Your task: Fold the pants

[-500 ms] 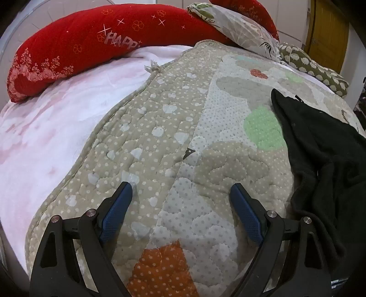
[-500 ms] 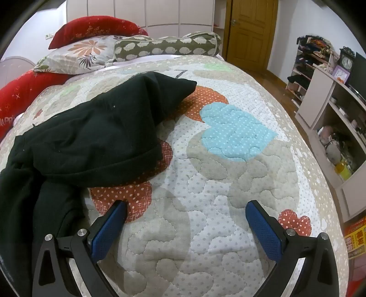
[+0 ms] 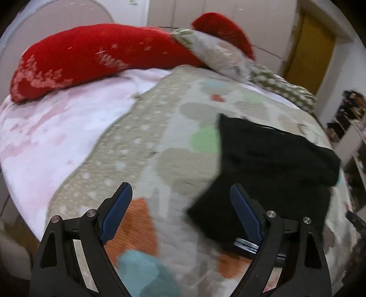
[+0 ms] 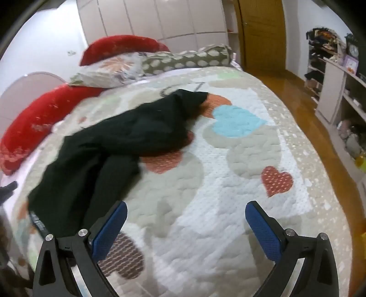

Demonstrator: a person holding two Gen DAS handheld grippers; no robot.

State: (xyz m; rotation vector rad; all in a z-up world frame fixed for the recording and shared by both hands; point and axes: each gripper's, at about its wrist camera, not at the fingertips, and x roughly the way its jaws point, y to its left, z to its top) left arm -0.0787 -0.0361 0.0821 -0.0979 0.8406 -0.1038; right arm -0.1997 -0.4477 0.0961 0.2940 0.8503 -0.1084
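The black pants (image 4: 119, 141) lie in a loose heap on the quilt (image 4: 228, 182), unfolded, while the left gripper (image 3: 180, 205) and right gripper (image 4: 186, 225) hang wide and empty.

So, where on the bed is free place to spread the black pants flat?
The widest bare patch of quilt lies right of the black pants, around the blue heart and red heart. A narrower strip lies between the pants and the pink blanket. The head end is crowded with pillows.

A quilted bed (image 4: 240, 217) fills the room. Beyond it stand pale wardrobes (image 4: 148, 20), a wooden door (image 4: 263, 34) and cluttered shelves (image 4: 338, 96) on wood flooring (image 4: 297, 96).
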